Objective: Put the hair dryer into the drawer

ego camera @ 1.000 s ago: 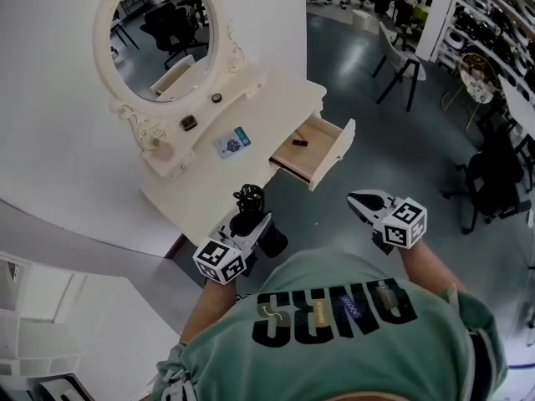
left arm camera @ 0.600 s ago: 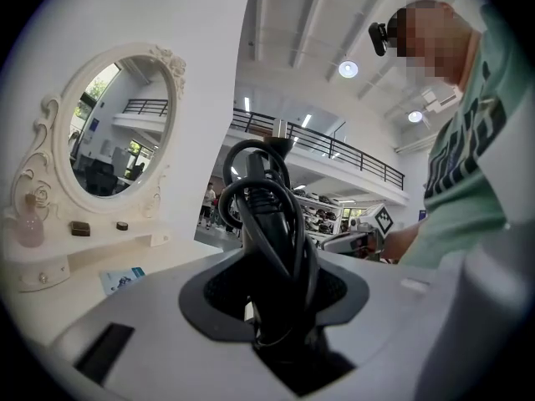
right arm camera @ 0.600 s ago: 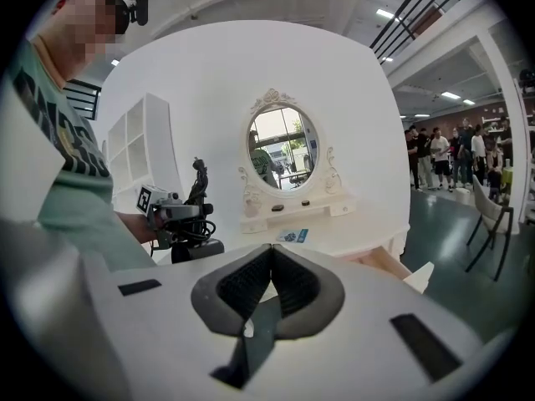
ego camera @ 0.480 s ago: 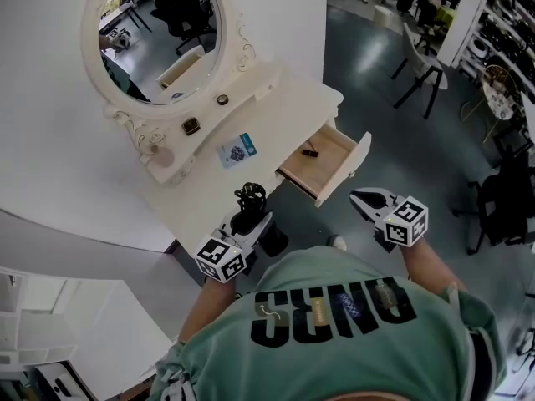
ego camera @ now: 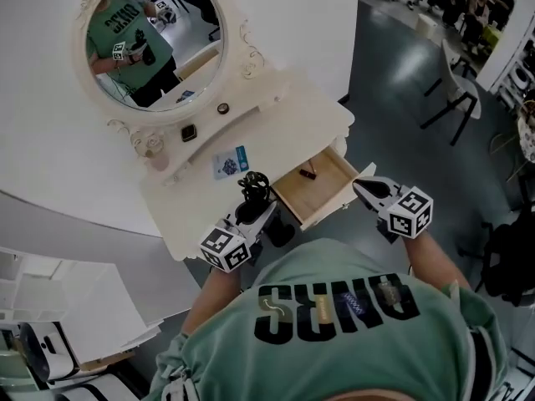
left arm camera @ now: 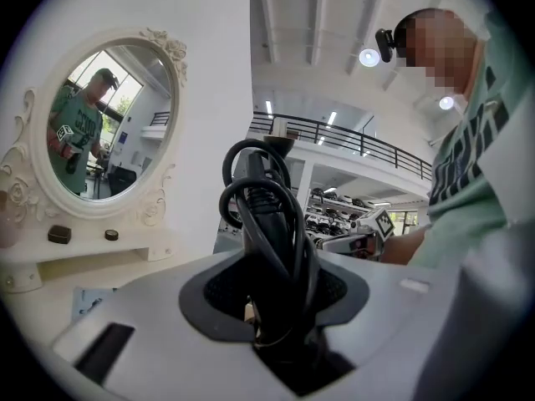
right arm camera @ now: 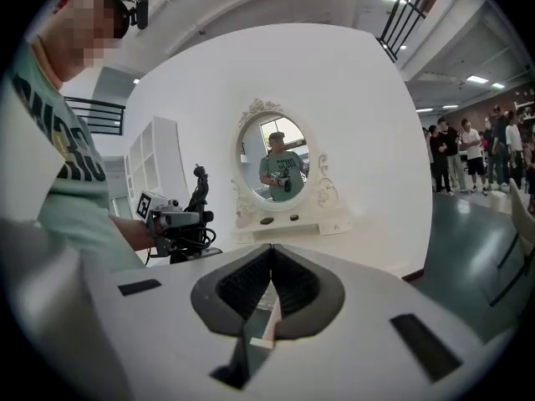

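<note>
The left tongs [ego camera: 253,214] are clamped on the upright hair dryer [left arm camera: 266,224]. In the head view, the open drawer [ego camera: 330,192] lies close at their two o'clock. The right tongs [ego camera: 361,185] are pressed together and empty.

This is a large indoor hall used as a test space, with a bedroom corner staged inside it. Just ahead of the left gripper [ego camera: 262,212] stands a white dressing table [ego camera: 276,119] with an ornate oval mirror [ego camera: 155,40], set against a freestanding white wall [ego camera: 50,140]. Beyond the right gripper [ego camera: 358,184] are a polished grey floor [ego camera: 401,115], a chair [ego camera: 458,90], equipment racks [left arm camera: 334,215], several standing people [right arm camera: 468,161] and a railed mezzanine [left arm camera: 351,136].
</note>
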Motion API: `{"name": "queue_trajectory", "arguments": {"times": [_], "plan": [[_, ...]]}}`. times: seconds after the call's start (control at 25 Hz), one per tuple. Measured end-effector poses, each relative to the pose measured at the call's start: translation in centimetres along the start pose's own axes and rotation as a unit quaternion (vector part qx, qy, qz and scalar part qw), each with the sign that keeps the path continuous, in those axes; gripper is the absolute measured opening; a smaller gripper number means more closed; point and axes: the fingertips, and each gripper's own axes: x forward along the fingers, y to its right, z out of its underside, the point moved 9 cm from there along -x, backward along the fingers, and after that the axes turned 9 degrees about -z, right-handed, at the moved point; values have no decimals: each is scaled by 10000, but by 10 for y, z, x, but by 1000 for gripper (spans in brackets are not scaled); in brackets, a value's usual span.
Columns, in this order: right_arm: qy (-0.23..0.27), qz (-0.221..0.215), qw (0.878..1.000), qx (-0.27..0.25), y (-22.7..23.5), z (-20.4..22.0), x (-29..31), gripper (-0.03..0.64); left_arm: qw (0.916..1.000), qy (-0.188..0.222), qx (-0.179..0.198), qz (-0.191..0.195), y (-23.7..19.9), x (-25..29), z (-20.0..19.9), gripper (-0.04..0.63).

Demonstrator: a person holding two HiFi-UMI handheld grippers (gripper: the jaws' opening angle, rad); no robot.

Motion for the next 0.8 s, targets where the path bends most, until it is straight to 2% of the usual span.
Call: {"name": "queue_trajectory", "arguments": {"times": [0.12,0.32,0.64,0.8], "plan": [[72,-41,9999,75,29,0,-7,-6,9999,-105,18,-37,5,26,-3,161],[133,37,9995,288,53,11,-9,-6,9992,-353,178,-15,-4,49,-4,161],[219,645,9969,397,67,12,-9,-6,9942,-705,532,610,-32,91,-8,161],[182,890,9945,512,75,16,-5,-6,9904,-930,622,807,-47,115,2,161]]}}
